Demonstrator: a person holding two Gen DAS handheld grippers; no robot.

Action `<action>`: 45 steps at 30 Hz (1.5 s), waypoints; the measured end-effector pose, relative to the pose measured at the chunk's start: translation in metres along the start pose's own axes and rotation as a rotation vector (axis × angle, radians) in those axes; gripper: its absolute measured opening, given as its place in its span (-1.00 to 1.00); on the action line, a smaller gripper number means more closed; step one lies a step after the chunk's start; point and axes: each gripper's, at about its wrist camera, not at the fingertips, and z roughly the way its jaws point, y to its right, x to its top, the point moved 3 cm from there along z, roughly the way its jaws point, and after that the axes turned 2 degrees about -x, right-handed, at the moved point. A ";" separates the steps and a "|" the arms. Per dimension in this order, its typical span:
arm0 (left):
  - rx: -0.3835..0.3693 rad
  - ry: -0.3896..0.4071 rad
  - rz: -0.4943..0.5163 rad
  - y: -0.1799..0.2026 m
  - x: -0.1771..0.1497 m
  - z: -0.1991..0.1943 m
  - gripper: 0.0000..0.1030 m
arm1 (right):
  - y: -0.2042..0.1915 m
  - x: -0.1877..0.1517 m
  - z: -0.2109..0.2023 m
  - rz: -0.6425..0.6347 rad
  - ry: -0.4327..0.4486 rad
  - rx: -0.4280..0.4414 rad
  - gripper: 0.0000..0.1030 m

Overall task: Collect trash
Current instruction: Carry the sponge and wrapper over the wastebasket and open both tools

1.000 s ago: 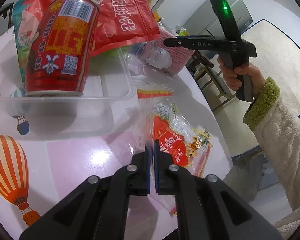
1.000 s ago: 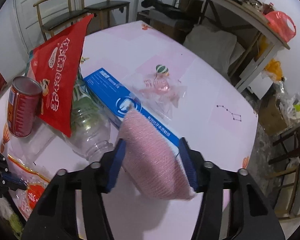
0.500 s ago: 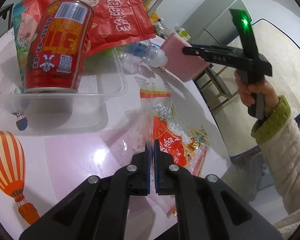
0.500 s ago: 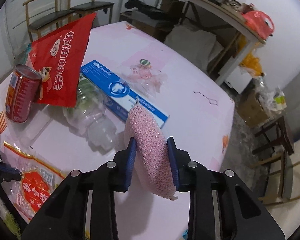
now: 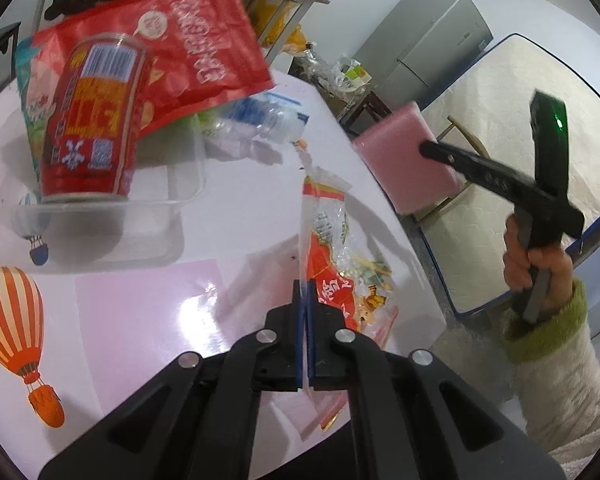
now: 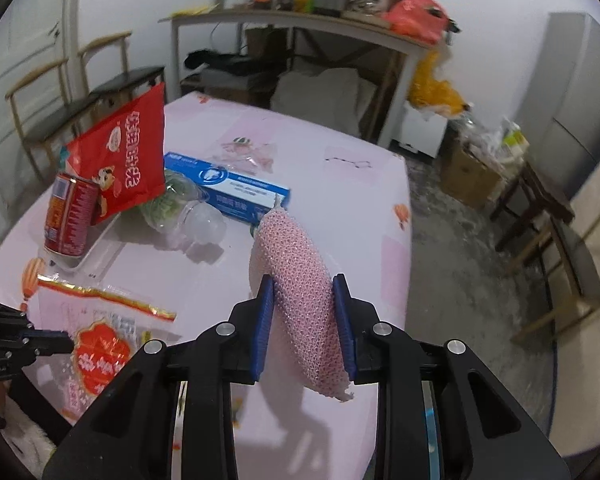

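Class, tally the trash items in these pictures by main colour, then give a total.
Red: 2, drink can, snack bag
Pink: 1, sponge
Blue: 1, toothpaste box
Clear: 3, bottle, food tray, printed wrapper
Total: 7

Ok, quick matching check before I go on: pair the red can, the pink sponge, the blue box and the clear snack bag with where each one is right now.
Things:
1. red can
2. pink sponge
3. blue box
4. clear snack bag

Places:
A. lying flat on the table beside a crushed bottle
B. pinched by the left gripper
C. standing in the clear plastic tray
D. held off the table between the right gripper fingers

Pairs: 1-C, 2-D, 3-A, 4-B
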 end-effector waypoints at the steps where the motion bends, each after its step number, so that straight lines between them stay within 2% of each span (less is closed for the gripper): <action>1: -0.001 0.004 0.010 0.005 0.002 -0.001 -1.00 | 0.005 -0.005 -0.006 0.023 0.007 0.001 -0.47; 11: -0.052 0.006 0.129 0.065 0.020 0.016 -1.00 | 0.060 -0.044 -0.059 0.186 0.065 -0.053 -0.47; 17: -0.117 -0.016 0.230 0.116 0.036 0.043 -1.00 | 0.108 -0.082 -0.084 0.305 0.075 -0.138 -0.47; 20: -0.154 -0.051 0.287 0.146 0.045 0.066 -1.00 | 0.136 -0.108 -0.091 0.380 0.062 -0.186 -0.47; 24: -0.195 -0.152 0.337 0.190 0.052 0.116 -1.00 | 0.173 -0.150 -0.092 0.485 0.024 -0.259 -0.47; 29: -0.206 -0.278 0.388 0.238 0.050 0.190 -0.99 | 0.208 -0.198 -0.077 0.609 -0.040 -0.294 -0.47; 37: -0.123 -0.486 0.512 0.300 0.010 0.319 -0.99 | 0.256 -0.273 -0.033 0.832 -0.151 -0.293 -0.47; 41: -0.077 -0.556 0.560 0.315 -0.016 0.371 -0.98 | 0.276 -0.300 -0.016 0.919 -0.193 -0.294 -0.47; 45: -0.035 -0.611 0.566 0.323 -0.033 0.419 -0.98 | 0.293 -0.316 0.005 0.994 -0.226 -0.289 -0.46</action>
